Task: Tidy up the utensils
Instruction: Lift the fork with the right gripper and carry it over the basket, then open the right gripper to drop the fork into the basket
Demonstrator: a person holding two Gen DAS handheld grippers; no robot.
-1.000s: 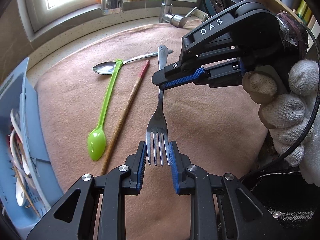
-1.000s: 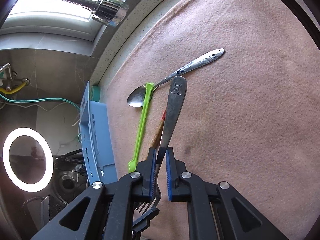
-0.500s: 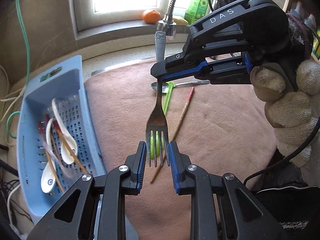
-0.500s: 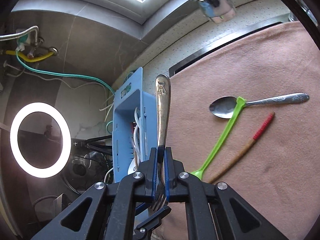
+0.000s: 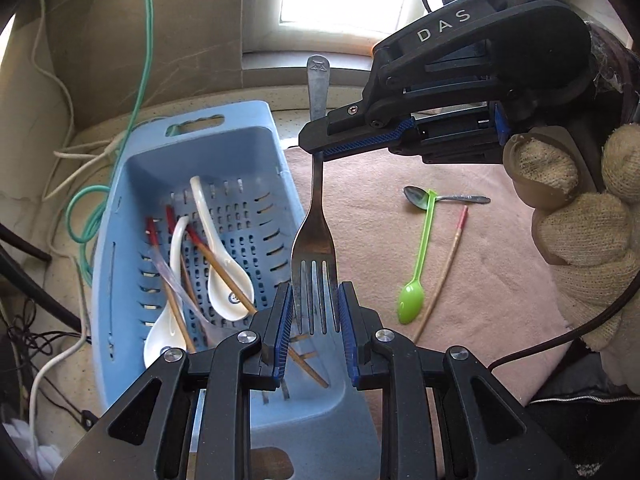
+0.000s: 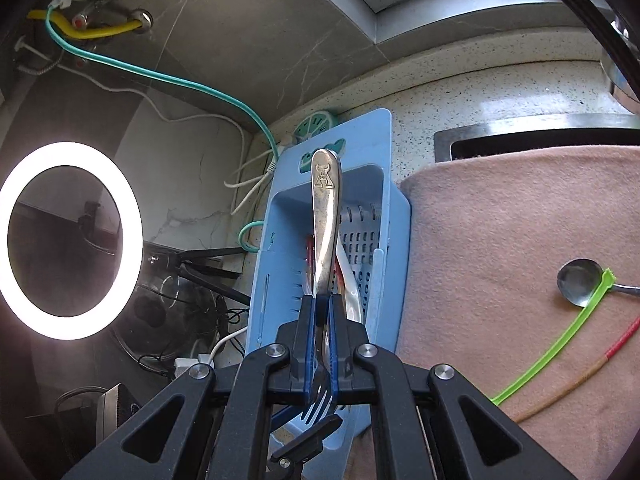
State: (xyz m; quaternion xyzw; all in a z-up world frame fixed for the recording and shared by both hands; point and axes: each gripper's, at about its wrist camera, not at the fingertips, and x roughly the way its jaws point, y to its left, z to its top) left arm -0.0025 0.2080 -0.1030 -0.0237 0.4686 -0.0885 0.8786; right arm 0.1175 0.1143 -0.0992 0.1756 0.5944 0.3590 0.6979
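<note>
Your right claw pinches the fork by its handle; your left claw grips its tines. Below them sits the blue basket holding white spoons and chopsticks. To their right, a green spoon, metal spoon and chopstick lie on the pink cloth.

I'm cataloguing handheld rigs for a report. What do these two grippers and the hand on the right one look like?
Both grippers are matte black plastic with blue ribbed pads on their fingers and silver screws at the pivots. The right gripper carries white "DAS" lettering on its body and trails a black cable. The hand on it wears a beige knitted glove.
</note>
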